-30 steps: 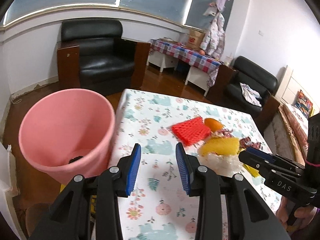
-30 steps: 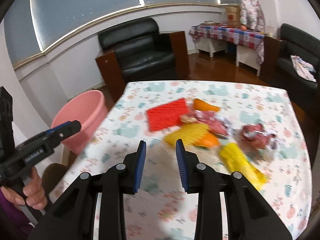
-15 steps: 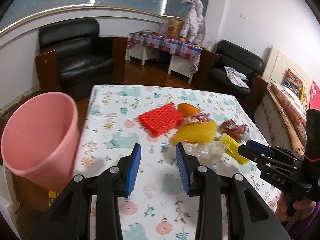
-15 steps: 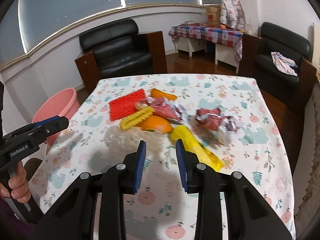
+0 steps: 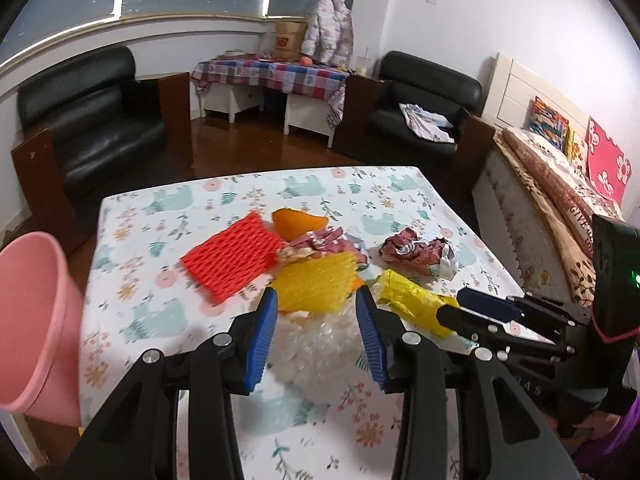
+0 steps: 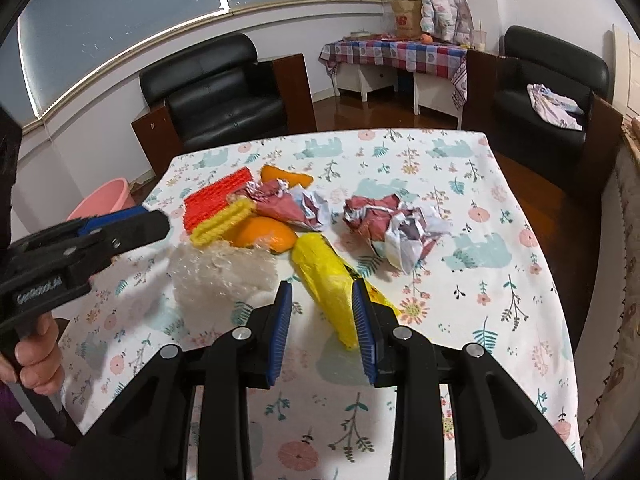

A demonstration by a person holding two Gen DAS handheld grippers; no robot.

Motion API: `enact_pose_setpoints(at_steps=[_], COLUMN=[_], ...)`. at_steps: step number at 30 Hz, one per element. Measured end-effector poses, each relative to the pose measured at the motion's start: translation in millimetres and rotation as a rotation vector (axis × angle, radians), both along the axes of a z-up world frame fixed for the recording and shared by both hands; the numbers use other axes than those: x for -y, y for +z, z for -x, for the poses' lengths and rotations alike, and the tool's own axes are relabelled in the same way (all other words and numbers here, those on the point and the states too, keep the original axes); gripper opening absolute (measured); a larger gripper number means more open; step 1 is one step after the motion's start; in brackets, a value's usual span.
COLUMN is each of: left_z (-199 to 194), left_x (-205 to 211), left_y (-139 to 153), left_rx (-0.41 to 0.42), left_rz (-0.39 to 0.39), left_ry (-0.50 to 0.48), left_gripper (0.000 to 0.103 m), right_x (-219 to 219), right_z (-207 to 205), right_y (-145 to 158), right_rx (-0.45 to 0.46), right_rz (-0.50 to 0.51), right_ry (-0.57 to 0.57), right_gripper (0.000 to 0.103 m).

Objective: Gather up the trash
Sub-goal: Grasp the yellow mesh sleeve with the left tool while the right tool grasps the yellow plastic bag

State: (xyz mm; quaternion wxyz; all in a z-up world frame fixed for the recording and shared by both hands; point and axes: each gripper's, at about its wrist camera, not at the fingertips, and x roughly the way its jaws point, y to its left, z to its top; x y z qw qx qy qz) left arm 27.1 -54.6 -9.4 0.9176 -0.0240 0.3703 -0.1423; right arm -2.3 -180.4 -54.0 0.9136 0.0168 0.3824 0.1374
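Trash lies on the floral tablecloth [image 5: 168, 320]: a red foam net [image 5: 232, 258], a yellow foam net [image 5: 316, 286], orange peel [image 5: 298, 220], crumpled red-white wrappers [image 5: 416, 254], a yellow bag [image 6: 328, 280] and clear bubble wrap [image 5: 316, 344]. My left gripper [image 5: 316, 340] is open, its jaws on either side of the bubble wrap. My right gripper [image 6: 322, 330] is open, its jaws around the near end of the yellow bag. The pink bin [image 5: 36, 320] stands off the table's left edge.
Black armchairs [image 5: 92, 120] and a checked side table [image 5: 272, 80] stand behind the table. A bed [image 5: 560, 184] is at the right. The right gripper shows in the left wrist view [image 5: 488, 312], close to the yellow bag.
Both grippers moved forward and down over the table toward the trash pile. The pink bin slid to the left edge of the left wrist view. Both stayed open.
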Motion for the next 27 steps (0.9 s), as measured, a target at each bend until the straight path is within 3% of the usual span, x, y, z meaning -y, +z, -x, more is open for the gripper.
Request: enact_pose_setpoints(at_steps=[11, 14, 17, 27], left_z=[-31.6, -33.2, -32.6, -15.0], left_x=[13.0, 8.9, 3.0, -9.2], left_y=[-25.2, -30.7, -33.3, -20.1], left_rx=[-0.059, -0.074, -0.082, -0.038], left_rz=[-0.044, -0.045, -0.026, 0.003], left_ry=[-0.015, -0.006, 0.004, 0.028], left_gripper=[0.039, 0.024, 0.018, 0.011], right_x=[7.0, 8.6, 9.3, 11.6], right_z=[-10.0, -12.5, -15.6, -13.8], right_y=[-14.8, -19.1, -22.2, -22.1], right_rx=[-0.056, -0.07, -0.089, -0.089], right_rz=[0.0, -0.005, -0.016, -0.027], right_ry=[-0.007, -0.008, -0.008, -0.019], right_gripper=[0.032, 0.032, 0.032, 0.031])
